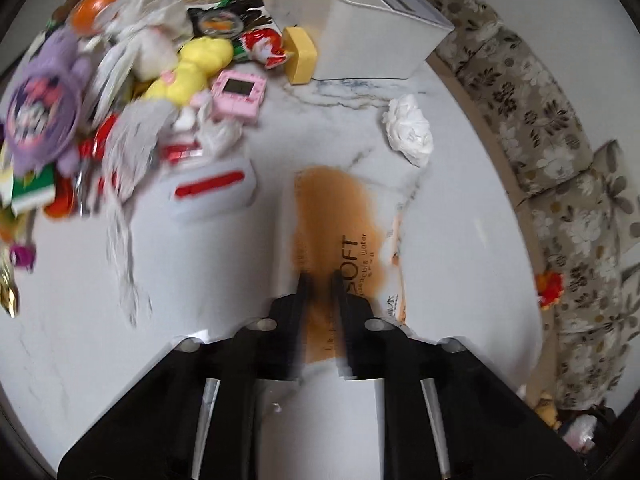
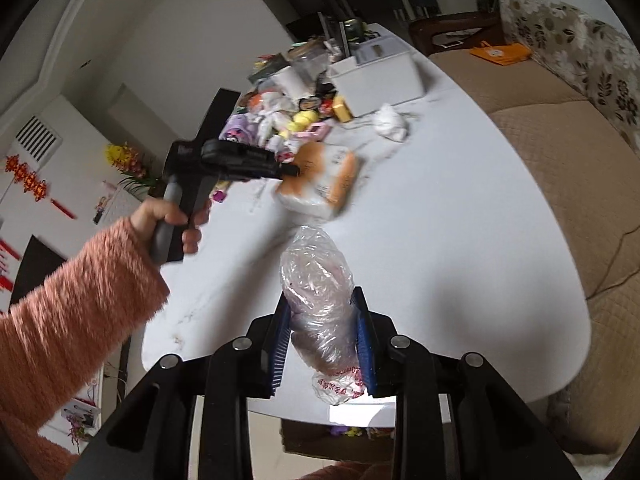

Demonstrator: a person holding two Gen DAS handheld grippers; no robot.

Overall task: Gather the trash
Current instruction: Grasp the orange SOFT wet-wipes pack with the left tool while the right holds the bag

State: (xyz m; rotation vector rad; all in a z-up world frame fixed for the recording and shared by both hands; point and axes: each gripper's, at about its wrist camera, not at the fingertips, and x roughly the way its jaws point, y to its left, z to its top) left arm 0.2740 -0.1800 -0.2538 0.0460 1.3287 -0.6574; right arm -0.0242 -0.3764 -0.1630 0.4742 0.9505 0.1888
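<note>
Trash: a clear crumpled plastic bag is clamped between the blue pads of the right gripper, held above the bench.
Wipes pack: the orange-and-white soft pack lies flat mid-bench; the left gripper has its jaws together at the pack's near edge, though blur hides whether any wrapper is pinched.
Tissue: a white crumpled wad sits beyond, near the white bin.
Progress: early, I judge; one piece in hand, the wad not yet collected.
Far end: toy clutter.
</note>
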